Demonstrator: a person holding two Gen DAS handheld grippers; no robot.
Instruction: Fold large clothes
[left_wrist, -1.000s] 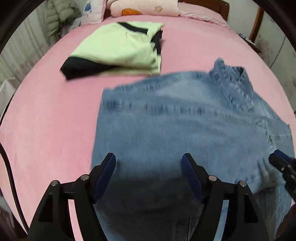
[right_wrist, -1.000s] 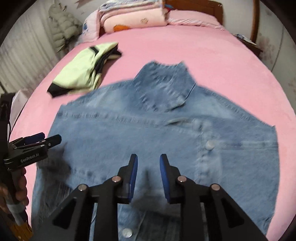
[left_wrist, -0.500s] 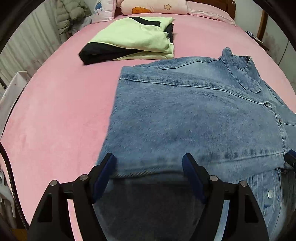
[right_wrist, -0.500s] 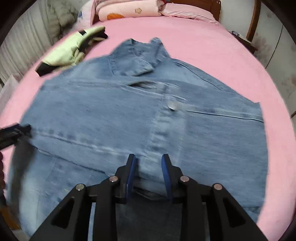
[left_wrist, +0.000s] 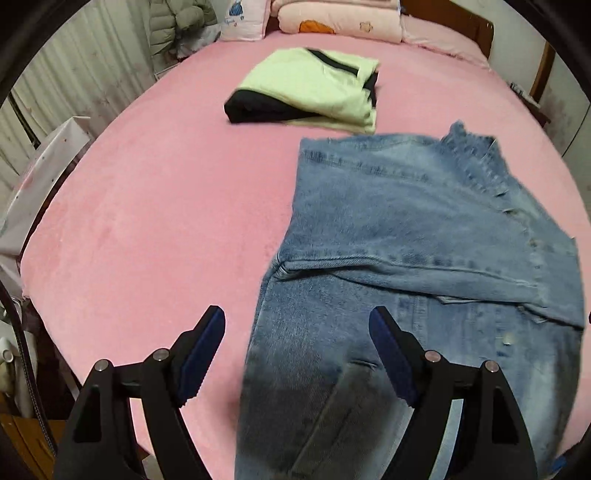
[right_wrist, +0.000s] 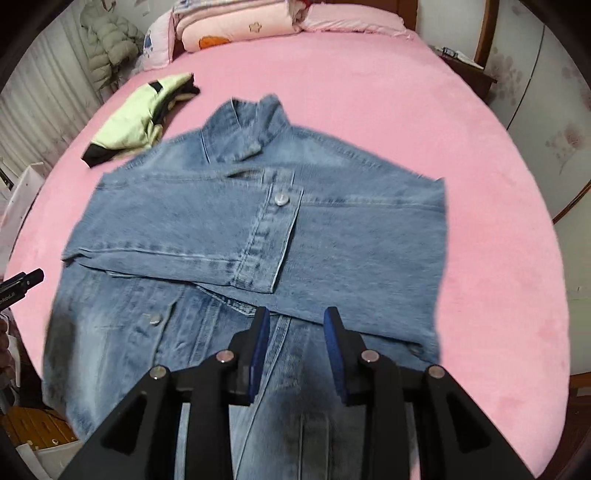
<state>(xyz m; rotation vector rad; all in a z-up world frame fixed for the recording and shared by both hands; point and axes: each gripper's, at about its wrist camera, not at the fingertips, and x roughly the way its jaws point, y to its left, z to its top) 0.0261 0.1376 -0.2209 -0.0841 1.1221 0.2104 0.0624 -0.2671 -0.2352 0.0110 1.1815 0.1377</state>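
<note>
Both sleeves now lie folded across the denim jacket on the pink bed, since the left hand-held gripper, opening wide, and the right hand-held gripper, narrow, have let go empty, so the bottom-up fold looks next

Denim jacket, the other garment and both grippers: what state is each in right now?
Denim jacket: lying on the pink bed, sleeves folded across the chest, lower half not yet folded up.
Green and black garment: folded, lying beyond the jacket.
Left gripper: empty, jaws opening, over the jacket's edge.
Right gripper: open, empty, above the jacket.
</note>
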